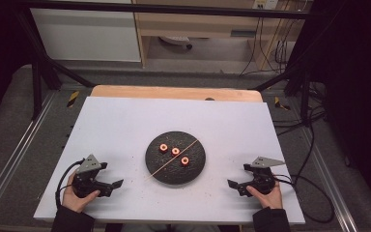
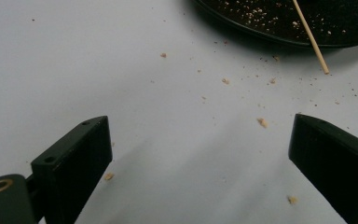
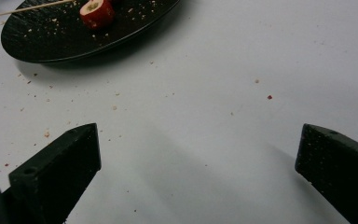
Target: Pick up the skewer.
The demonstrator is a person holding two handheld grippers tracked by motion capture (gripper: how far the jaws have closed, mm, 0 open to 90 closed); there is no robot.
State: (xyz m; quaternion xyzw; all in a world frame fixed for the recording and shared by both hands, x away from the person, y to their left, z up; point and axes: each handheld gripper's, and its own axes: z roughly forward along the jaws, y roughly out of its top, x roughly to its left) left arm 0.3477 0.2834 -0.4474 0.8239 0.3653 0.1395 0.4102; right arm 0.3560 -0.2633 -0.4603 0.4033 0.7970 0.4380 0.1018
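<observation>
Nearest the high camera, at the table's near left, the left gripper (image 1: 117, 184) rests in a hand with its black jaws spread wide and nothing between them, aimed toward the round black textured plate (image 1: 152, 164) well to its right. Across that plate lies a thin wooden skewer (image 1: 172, 160), its long axis running diagonally from near-left to far-right; its near tip pokes past the rim toward the left gripper, yet stays well apart from it. Three red hollowed fruit pieces (image 1: 175, 151) sit beside the skewer. Farther right, the right gripper (image 1: 233, 185) likewise gapes empty, facing the plate over crumb-speckled white table (image 1: 232, 125).
</observation>
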